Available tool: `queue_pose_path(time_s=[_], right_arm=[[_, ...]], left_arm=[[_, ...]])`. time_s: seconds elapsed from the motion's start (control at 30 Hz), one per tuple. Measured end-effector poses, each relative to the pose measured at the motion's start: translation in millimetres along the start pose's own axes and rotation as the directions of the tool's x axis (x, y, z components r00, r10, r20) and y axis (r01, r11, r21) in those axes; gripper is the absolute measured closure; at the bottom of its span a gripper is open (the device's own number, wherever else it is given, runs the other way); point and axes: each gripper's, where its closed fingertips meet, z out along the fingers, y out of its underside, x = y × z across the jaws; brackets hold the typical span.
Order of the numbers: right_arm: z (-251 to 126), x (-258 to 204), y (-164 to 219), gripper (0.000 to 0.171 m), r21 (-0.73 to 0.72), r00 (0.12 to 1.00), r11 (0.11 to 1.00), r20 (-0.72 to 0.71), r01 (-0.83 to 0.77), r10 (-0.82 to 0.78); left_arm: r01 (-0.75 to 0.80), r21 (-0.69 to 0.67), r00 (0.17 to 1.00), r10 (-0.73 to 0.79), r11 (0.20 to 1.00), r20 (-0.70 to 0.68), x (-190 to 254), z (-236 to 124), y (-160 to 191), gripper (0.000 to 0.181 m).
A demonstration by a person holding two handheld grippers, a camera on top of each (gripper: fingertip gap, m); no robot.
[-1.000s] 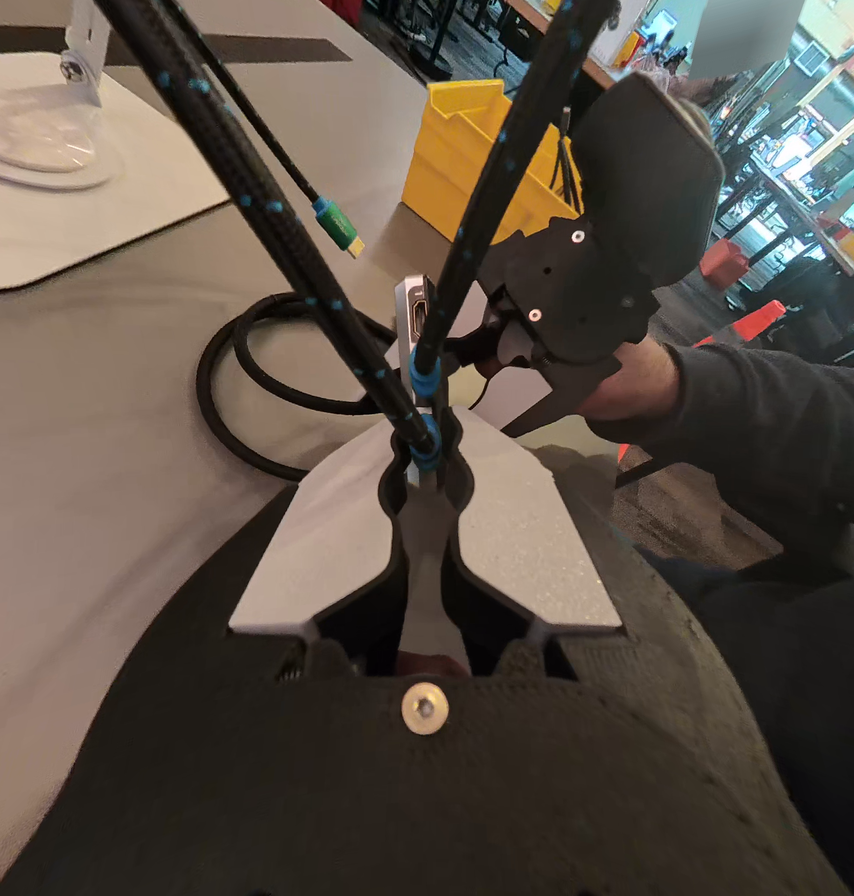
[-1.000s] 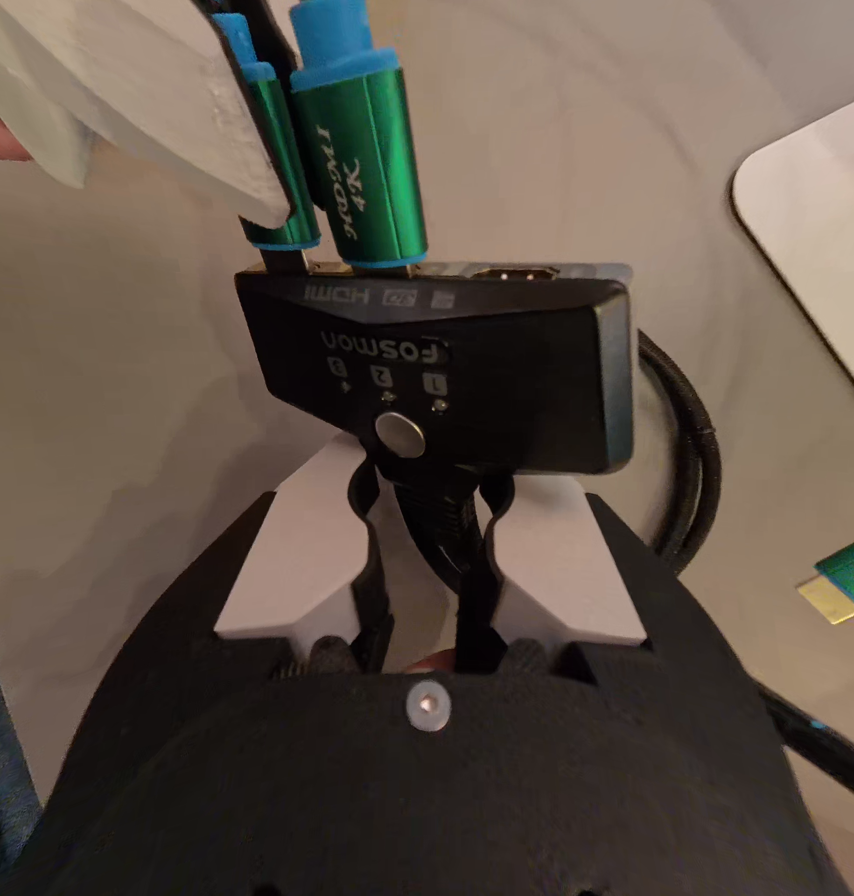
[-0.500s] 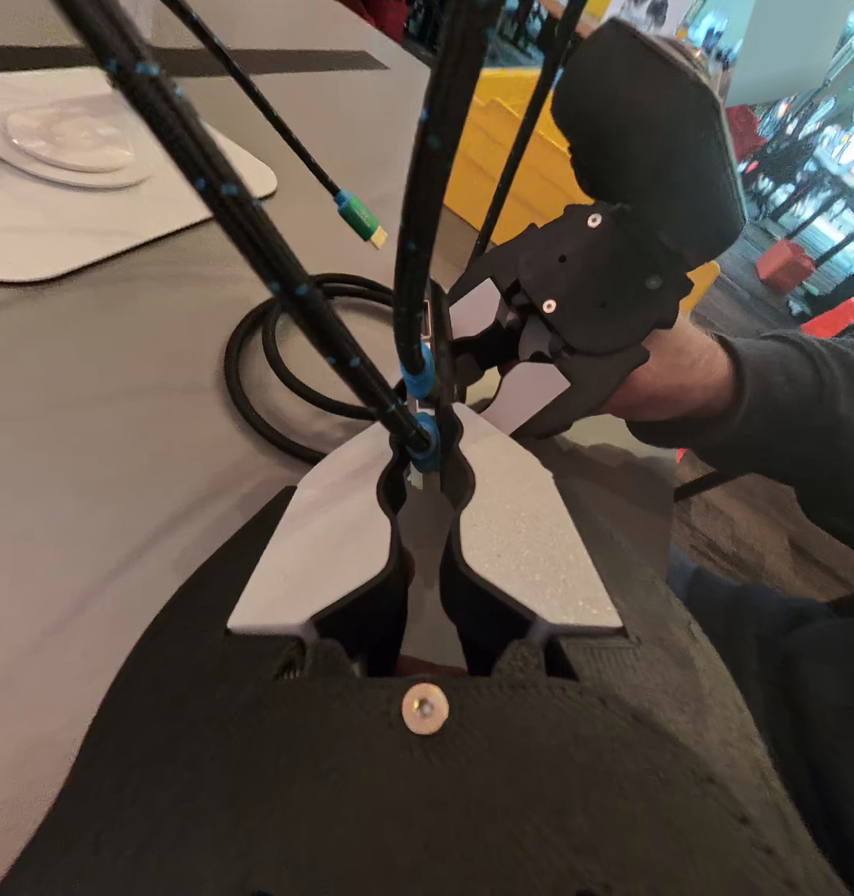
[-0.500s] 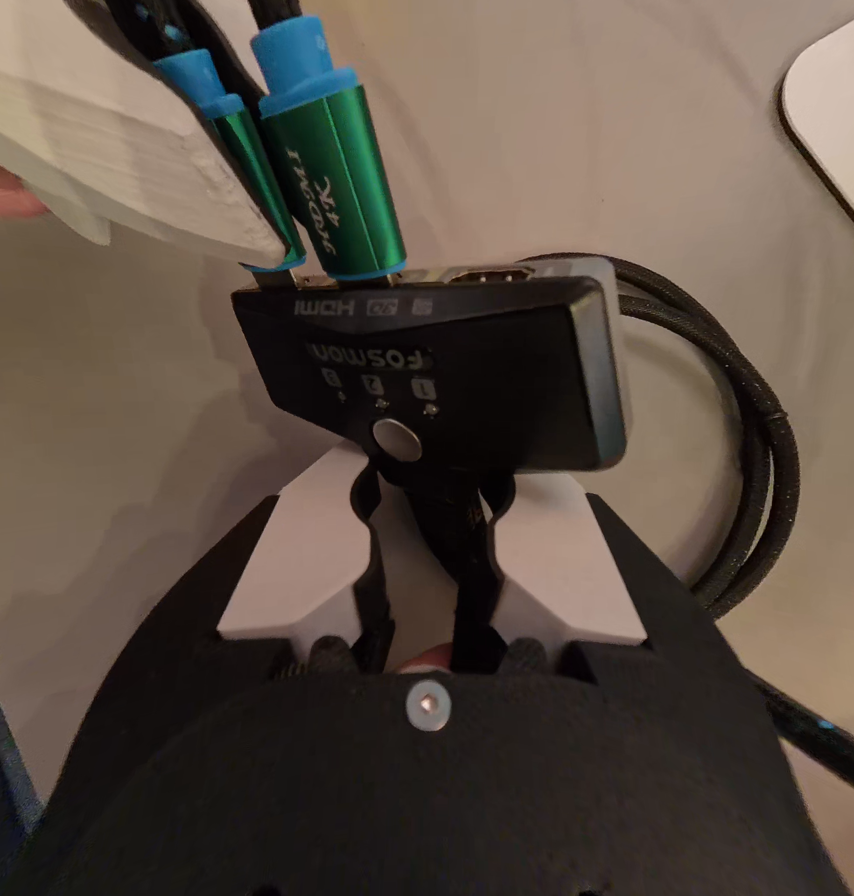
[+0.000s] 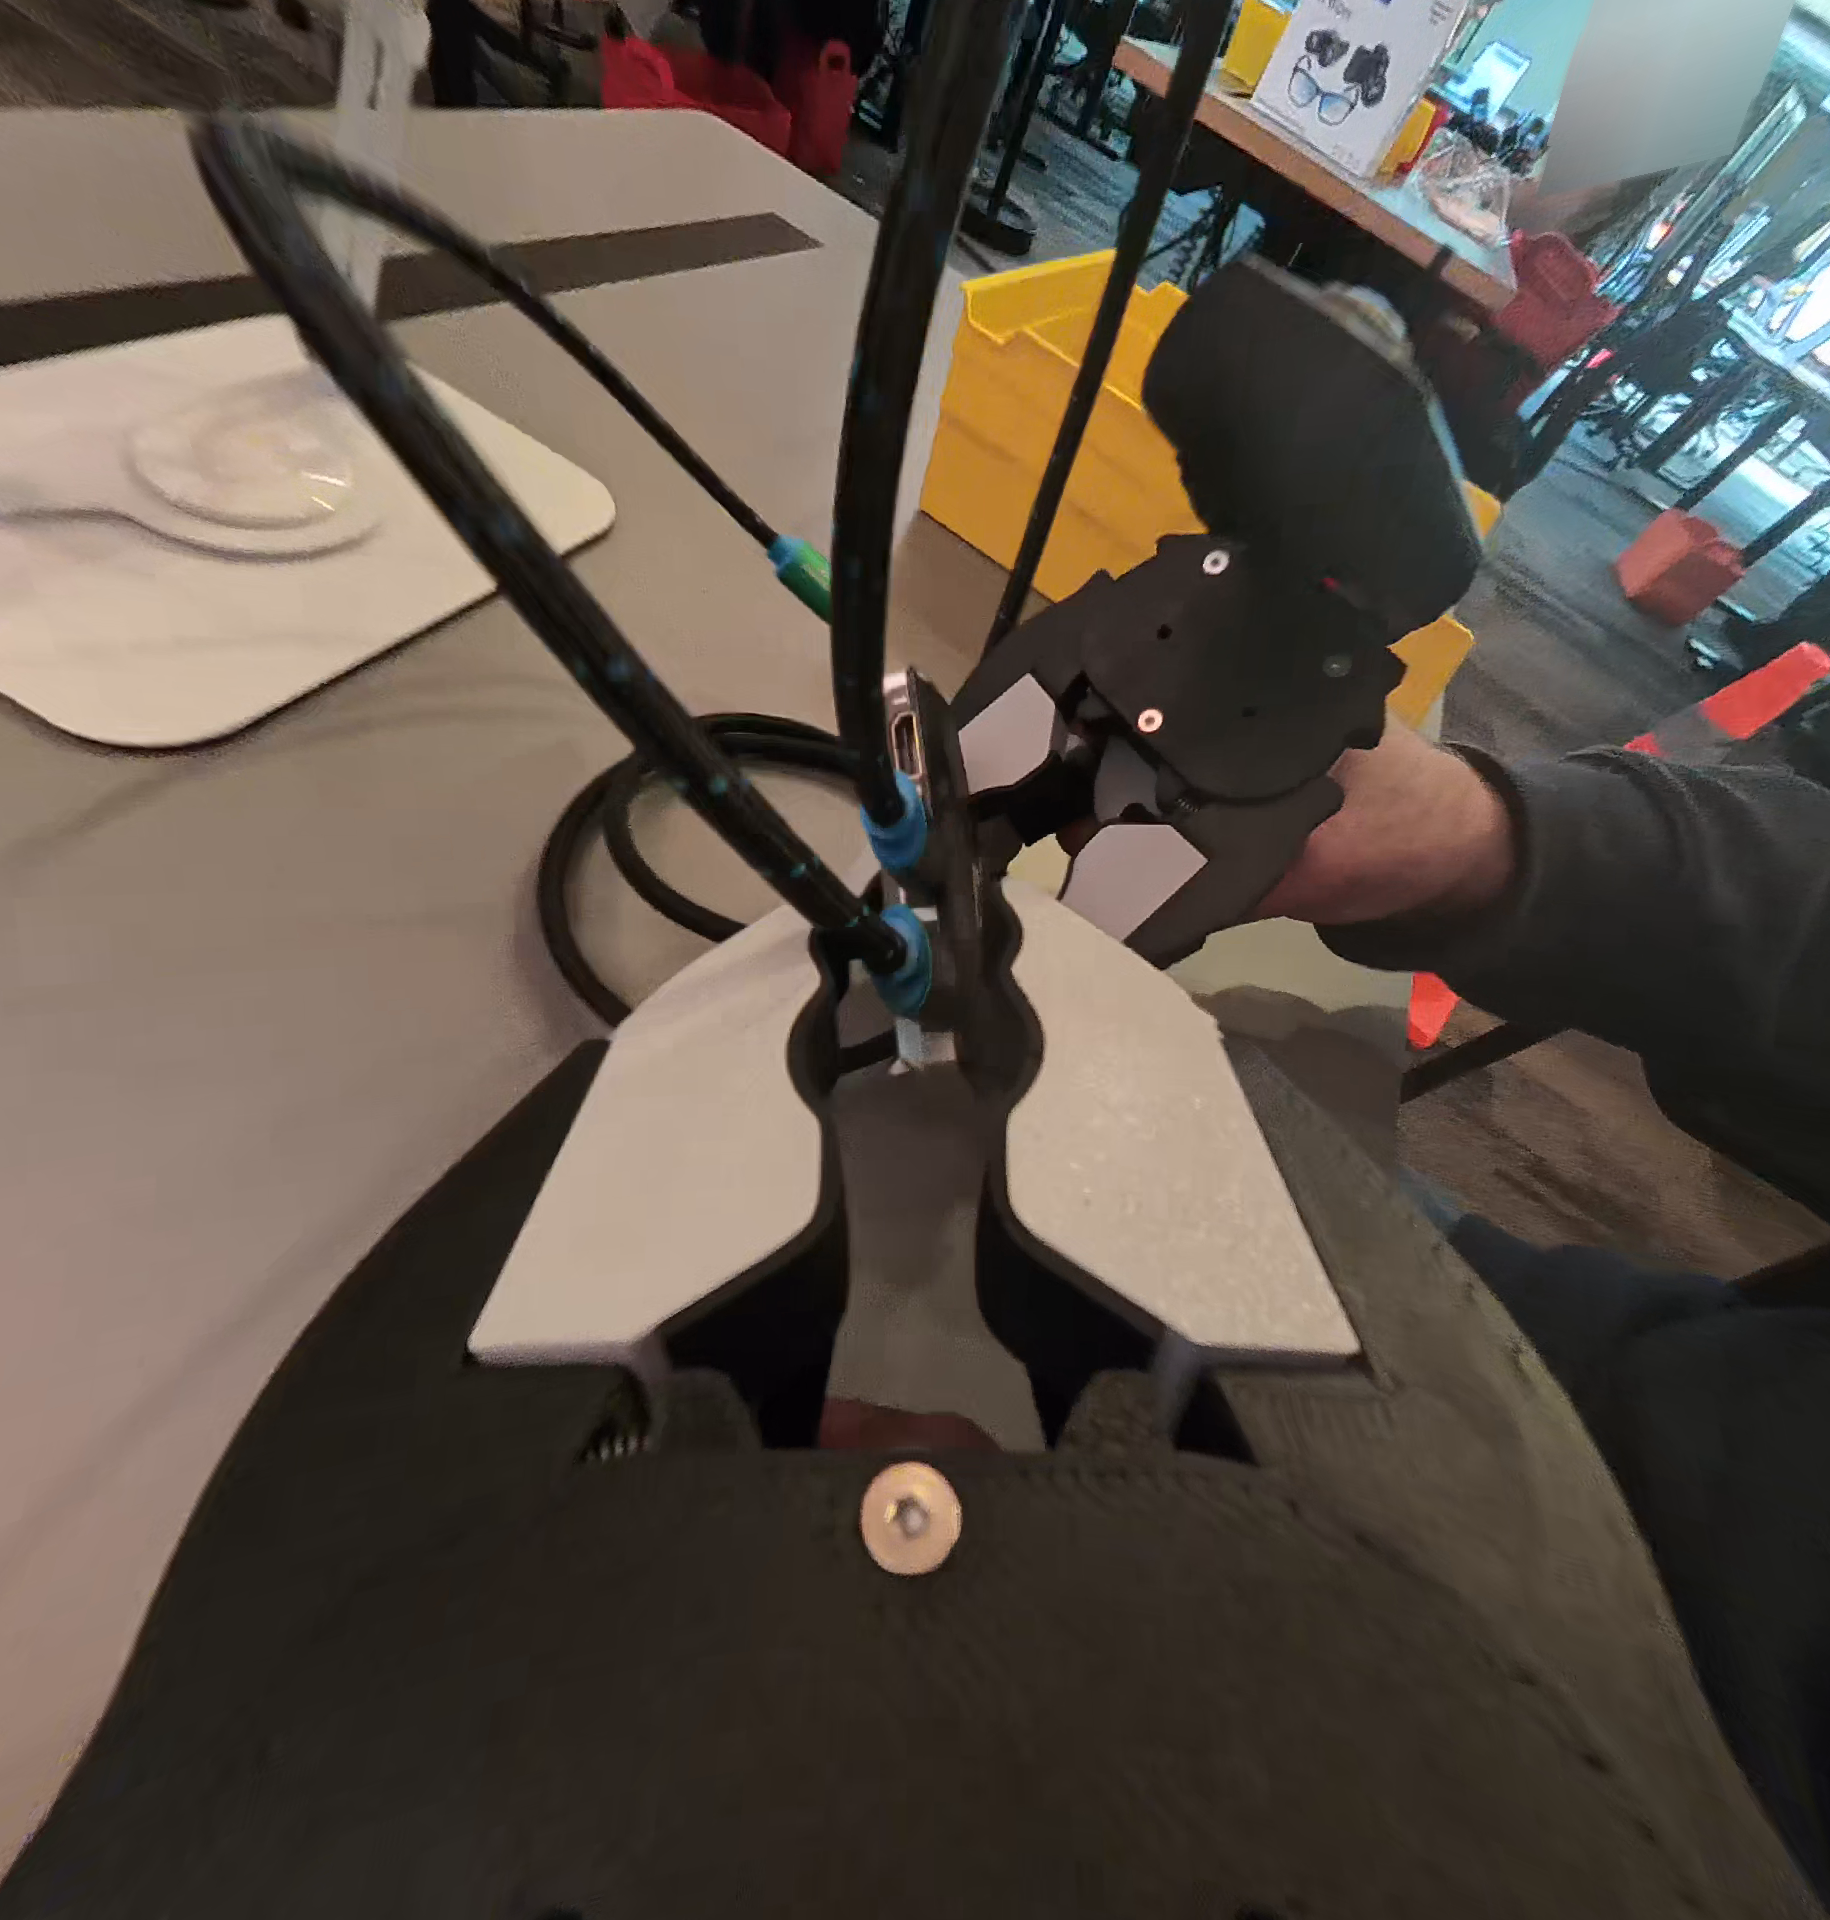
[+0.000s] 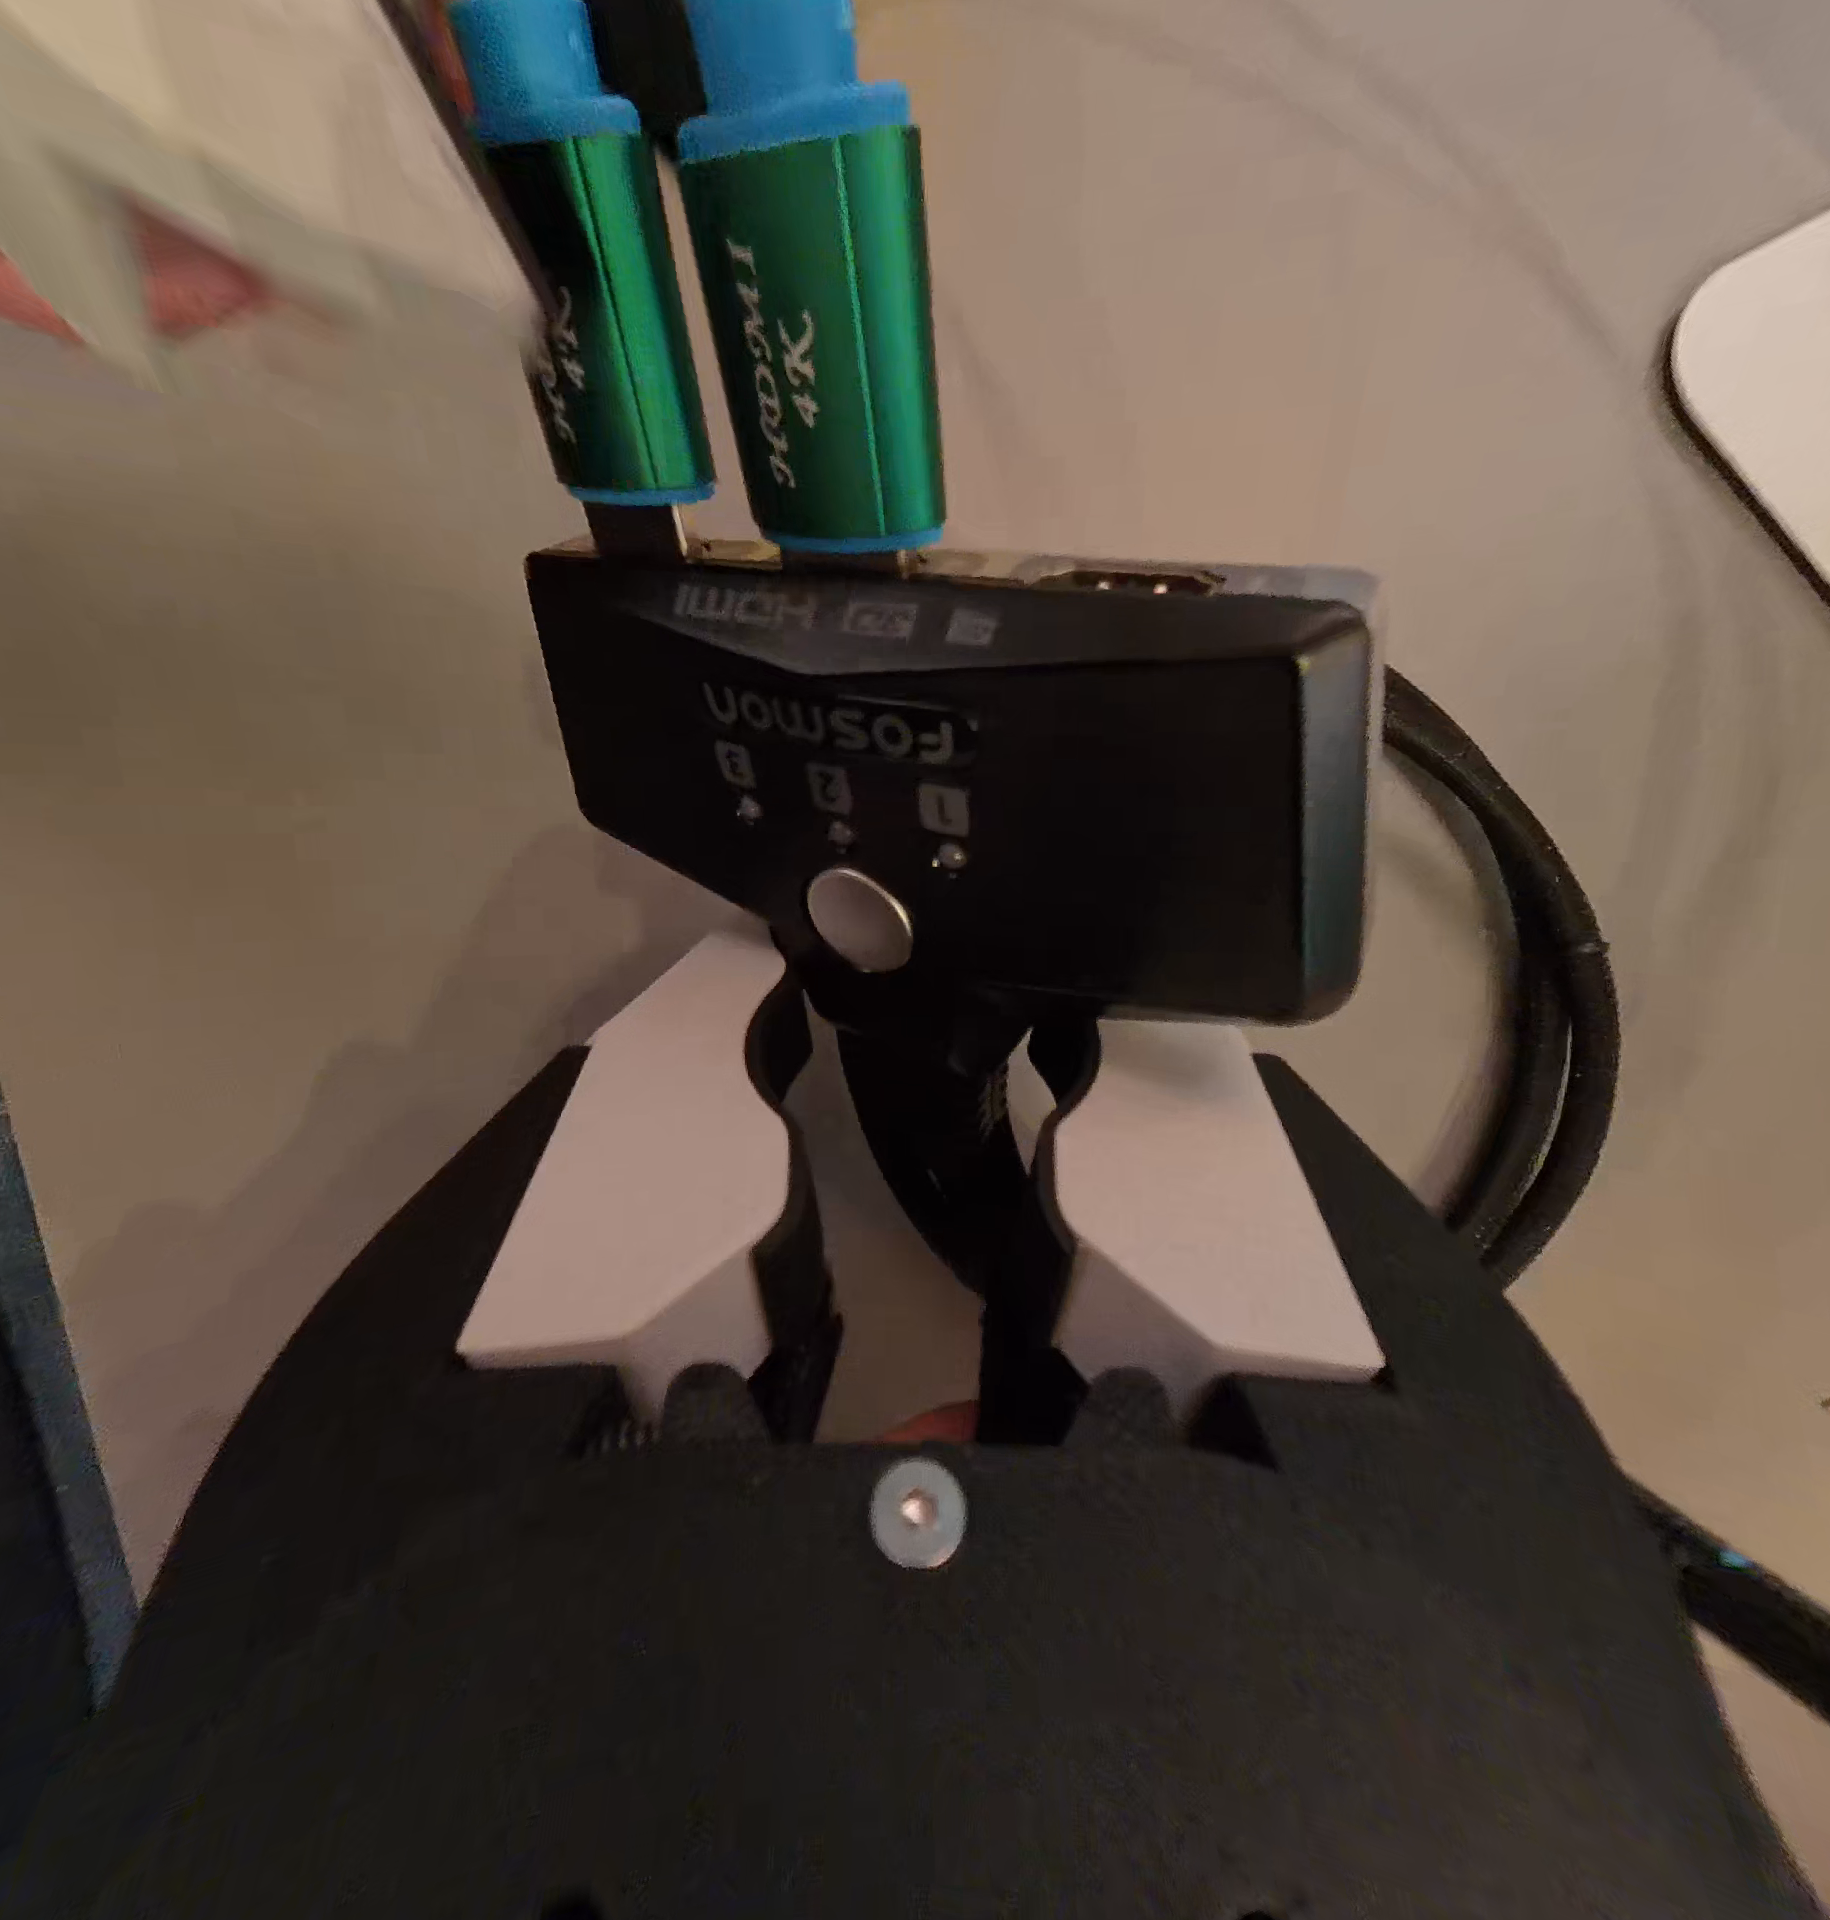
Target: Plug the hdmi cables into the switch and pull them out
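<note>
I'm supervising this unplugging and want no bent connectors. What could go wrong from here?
1. The left plug sits tilted with its metal tongue partly out of the switch; pulling at that angle might strain the port.
2. The right hand-held gripper clamps only the switch's tail cable, not the body, so the switch could pivot or slip.
3. The second plug stands right beside the first; the left hand-held gripper could catch it.
</note>
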Motion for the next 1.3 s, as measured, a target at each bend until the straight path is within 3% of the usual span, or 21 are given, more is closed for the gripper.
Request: queue_pose_path(time_s=[0.1, 0.17, 0.4, 0.57, 0.6, 0.67, 0.87, 0.93, 1.03, 1.23, 1.3], right_arm=[[-5, 1, 0, 0.133, 0.01, 1.0, 1.0, 0.01, 0.004, -0.004], [-6, 1, 0, 0.133, 0.001, 1.0, 1.0, -0.002, 0.03, -0.03], [-5, 3, 10, 0.134, -0.075, 0.991, 0.99, -0.037, 0.122, -0.125], [-5, 5, 10, 0.134, -0.097, 0.987, 0.984, -0.042, 0.149, -0.153], [-5, 5, 11, 0.134, -0.1, 0.986, 0.982, -0.04, 0.158, -0.162], [-7, 5, 10, 0.134, -0.098, 0.986, 0.982, -0.039, 0.159, -0.163], [-7, 5, 10, 0.135, -0.1, 0.985, 0.981, -0.04, 0.164, -0.168], [-7, 4, 10, 0.135, -0.102, 0.984, 0.98, -0.034, 0.171, -0.175], [-4, 2, 13, 0.135, -0.117, 0.98, 0.975, -0.031, 0.19, -0.195], [-5, -1, 13, 0.136, -0.119, 0.976, 0.969, -0.015, 0.215, -0.219], [-7, -3, 12, 0.136, -0.111, 0.976, 0.97, -0.006, 0.217, -0.219]], left_arm=[[-0.044, -0.032, 0.998, 0.045, 0.999, 0.037, -5, -13, -8, 0.162], [-0.076, -0.128, 0.996, 0.082, 0.989, 0.037, -4, -12, 3, 0.167], [-0.035, -0.181, 0.999, 0.031, 0.983, -0.024, 0, -10, 15, 0.171], [-0.154, -0.221, 0.988, 0.155, 0.963, -0.012, 2, -11, 18, 0.154], [-0.166, -0.226, 0.985, 0.17, 0.96, 0.0, 0, -12, 18, 0.165], [-0.159, -0.188, 0.987, 0.162, 0.969, 0.001, 2, -11, 12, 0.167], [-0.1, -0.175, 0.995, 0.097, 0.98, -0.024, 3, -10, 12, 0.155], [-0.097, -0.163, 0.995, 0.096, 0.982, -0.009, 2, -9, 10, 0.143], [-0.109, -0.156, 0.994, 0.111, 0.982, 0.005, 0, -12, 6, 0.142], [-0.112, -0.219, 0.993, 0.1, 0.969, -0.064, 8, -8, 22, 0.17], [-0.133, -0.229, 0.99, 0.119, 0.964, -0.075, 11, -9, 23, 0.17]])
